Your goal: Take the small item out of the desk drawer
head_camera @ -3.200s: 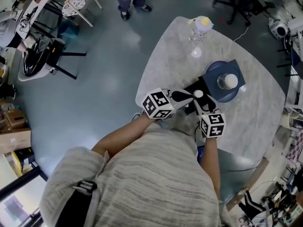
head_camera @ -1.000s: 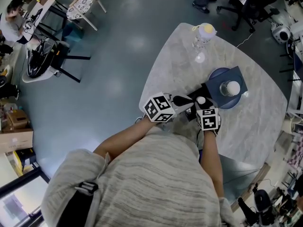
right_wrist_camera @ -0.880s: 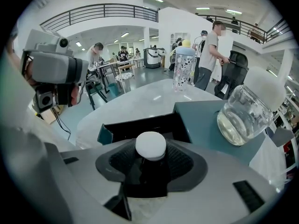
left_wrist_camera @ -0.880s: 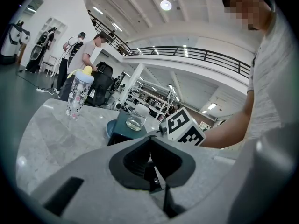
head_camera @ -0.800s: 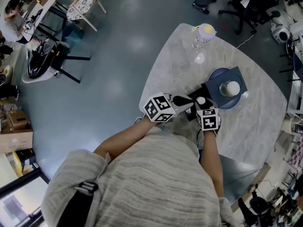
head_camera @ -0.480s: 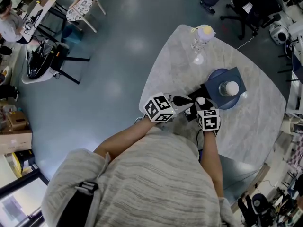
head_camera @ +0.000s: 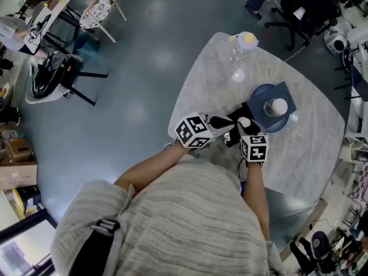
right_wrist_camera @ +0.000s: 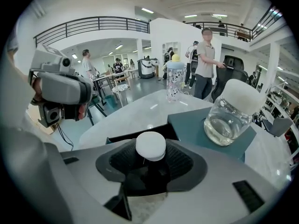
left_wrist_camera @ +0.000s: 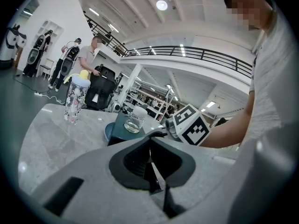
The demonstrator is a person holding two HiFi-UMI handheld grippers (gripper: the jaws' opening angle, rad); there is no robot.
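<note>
A small dark item with a round white cap (right_wrist_camera: 150, 146) stands upright between the jaws of my right gripper (right_wrist_camera: 150, 158), which is shut on it. In the head view that white cap (head_camera: 244, 121) shows just above the open black drawer (head_camera: 232, 135), which juts from a teal desk box (head_camera: 285, 91) towards me. My left gripper (head_camera: 230, 123) lies at the drawer's left side, its jaws closed together (left_wrist_camera: 150, 148); I see nothing between them. The right gripper's marker cube (left_wrist_camera: 189, 127) shows ahead in the left gripper view.
A clear jar with a white lid (head_camera: 278, 105) sits on top of the teal box, over a blue round plate (head_camera: 257, 91). A patterned drink bottle with a yellow top (head_camera: 244, 41) stands at the table's far corner. The marble table (head_camera: 310, 148) ends close to my body. People stand beyond the table.
Since three seconds ago the right gripper has shifted slightly over the drawer and its cube has turned. Over the last second both grippers hold still; only people in the background move.
</note>
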